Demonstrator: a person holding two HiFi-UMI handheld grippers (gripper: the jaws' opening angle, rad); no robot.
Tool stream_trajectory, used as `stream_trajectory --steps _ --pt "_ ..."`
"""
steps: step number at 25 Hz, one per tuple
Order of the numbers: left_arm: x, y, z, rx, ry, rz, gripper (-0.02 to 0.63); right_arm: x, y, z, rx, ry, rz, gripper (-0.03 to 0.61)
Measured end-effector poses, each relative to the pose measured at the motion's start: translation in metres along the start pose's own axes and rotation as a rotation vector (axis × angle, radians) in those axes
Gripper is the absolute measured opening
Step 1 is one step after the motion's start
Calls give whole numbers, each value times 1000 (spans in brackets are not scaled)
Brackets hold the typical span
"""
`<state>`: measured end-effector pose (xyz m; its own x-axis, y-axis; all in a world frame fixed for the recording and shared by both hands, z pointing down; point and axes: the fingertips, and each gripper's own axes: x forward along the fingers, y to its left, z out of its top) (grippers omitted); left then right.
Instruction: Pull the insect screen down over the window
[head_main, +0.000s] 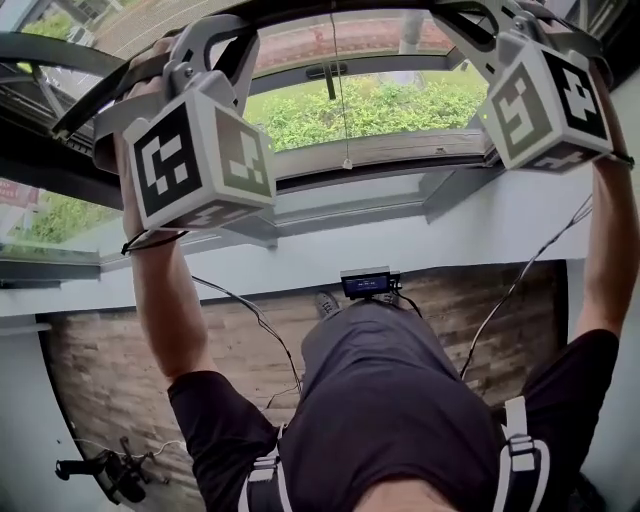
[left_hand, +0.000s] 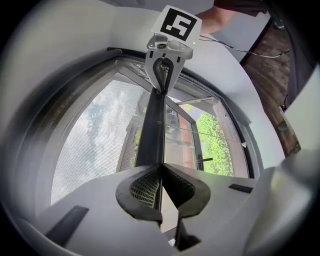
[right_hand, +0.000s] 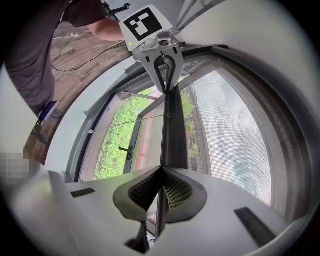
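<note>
The insect screen's dark bottom bar (left_hand: 152, 125) runs straight out from my left gripper (left_hand: 161, 166), which is shut on the bar's thin edge. Grey mesh (left_hand: 95, 140) hangs to the left of the bar. At the bar's far end my right gripper (left_hand: 162, 85) grips it too. In the right gripper view the same bar (right_hand: 175, 125) sits between the shut jaws of the right gripper (right_hand: 161, 169), with mesh (right_hand: 230, 130) to its right and the left gripper (right_hand: 166, 82) beyond. In the head view both grippers (head_main: 200, 50) (head_main: 490, 35) are held up at the window.
Behind the screen is the glass window with a black handle (left_hand: 202, 161) and green bushes outside. A thin pull cord with a bead (head_main: 346, 162) hangs at the middle. Below are the white sill (head_main: 400, 240), a wooden floor (head_main: 120, 370), cables and a small screen device (head_main: 365, 283).
</note>
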<state>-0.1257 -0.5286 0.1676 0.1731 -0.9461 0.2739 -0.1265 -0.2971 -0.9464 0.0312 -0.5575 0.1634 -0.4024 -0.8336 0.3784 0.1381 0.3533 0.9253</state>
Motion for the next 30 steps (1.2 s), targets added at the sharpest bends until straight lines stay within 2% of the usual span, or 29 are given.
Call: stream_trajectory --steps 5,8,11,15,20,25,30 --pt "17 -36 -12 -20 8 -69 25 20 32 1 58 7 36 21" --pt "22 -59 -16 -47 2 -128 25 29 56 0 44 -1 84 21" --pt "27 -71 -17 -60 4 -143 25 35 69 -3 42 -6 105 21" --pt "36 -92 -20 -59 27 -182 25 44 89 -7 56 -4 138 20" --pt "43 -131 -26 -87 23 -284 25 55 128 -7 83 -13 236 20" --pt "48 -160 -30 -107 38 -321 25 64 156 -4 107 1 263 20" --pt "58 -206 -38 -125 54 -408 25 81 201 -6 127 -3 334 20"
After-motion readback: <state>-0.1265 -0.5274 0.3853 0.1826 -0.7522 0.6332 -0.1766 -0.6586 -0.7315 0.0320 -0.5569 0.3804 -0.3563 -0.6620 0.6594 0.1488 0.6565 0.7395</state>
